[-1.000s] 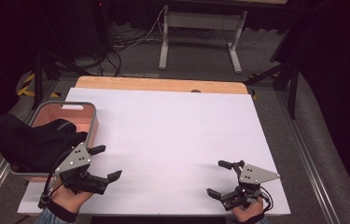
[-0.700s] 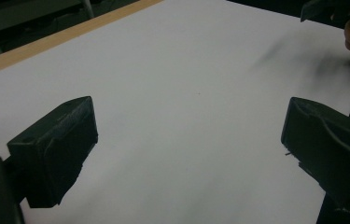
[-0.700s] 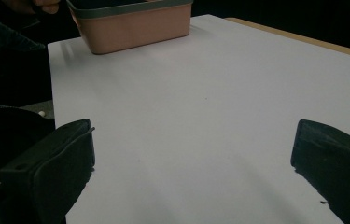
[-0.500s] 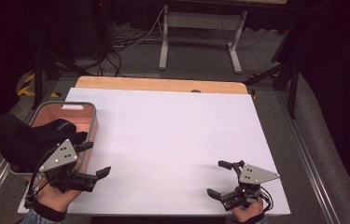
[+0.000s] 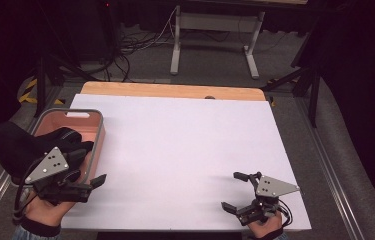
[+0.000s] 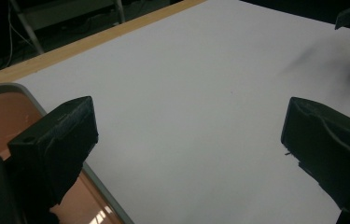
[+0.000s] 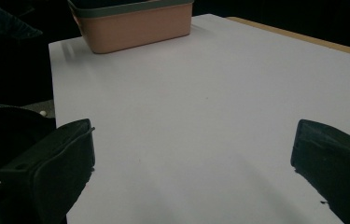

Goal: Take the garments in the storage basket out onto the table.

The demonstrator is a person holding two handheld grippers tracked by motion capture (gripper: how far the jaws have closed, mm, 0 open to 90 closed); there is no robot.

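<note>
- The left gripper (image 5: 91,186) hangs at the near right corner of the bin (image 5: 96,142), a salmon tub with a grey rim; its 2 jaws stand wide apart with nothing between them.
- A dark garment (image 5: 30,145) lies in the bin and spills over the bin's left rim.
- The right gripper (image 5: 233,192) rests low on the white sheet (image 5: 185,145), well right of the bin, its jaws likewise spread and empty.
- Judged from this, the step in hand is the approach to the garment; no grasp is made yet.
- Next, the left gripper likely needs to turn toward the bin's inside, come down over a fold of cloth and pinch it.
</note>
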